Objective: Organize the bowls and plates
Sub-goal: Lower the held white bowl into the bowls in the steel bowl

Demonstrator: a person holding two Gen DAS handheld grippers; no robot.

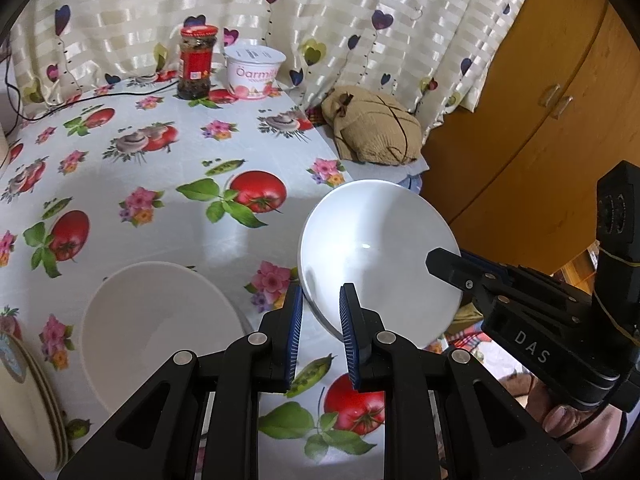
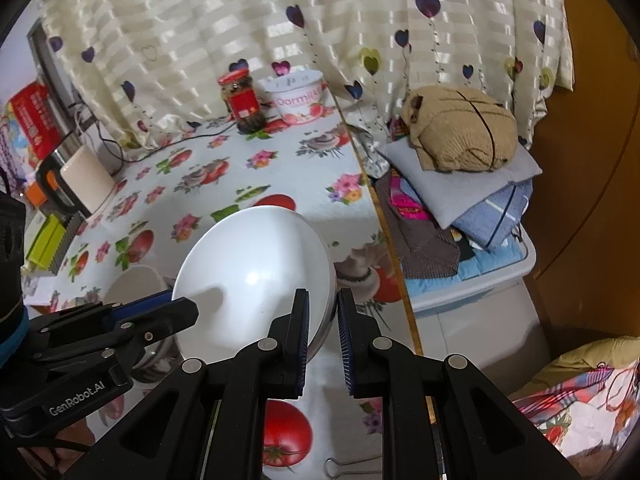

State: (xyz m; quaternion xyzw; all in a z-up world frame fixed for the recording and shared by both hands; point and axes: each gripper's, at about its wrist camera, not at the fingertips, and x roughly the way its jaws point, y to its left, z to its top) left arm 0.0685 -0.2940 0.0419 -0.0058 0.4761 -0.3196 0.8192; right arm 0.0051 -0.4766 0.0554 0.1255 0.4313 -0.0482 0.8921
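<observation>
A white bowl hangs tilted above the flowered tablecloth, near the table's right edge. My left gripper is shut on its left rim, which runs between the blue pads. My right gripper is shut on the opposite rim. A bigger cream bowl stands upright on the table to the left of the held bowl. A stack of plates sits at the left edge of the left wrist view.
At the table's back stand a red-lidded jar and a yogurt tub. A kettle and a cable are at the far left. Beyond the table edge lie folded cloths and a tan bundle, with a wooden cabinet behind.
</observation>
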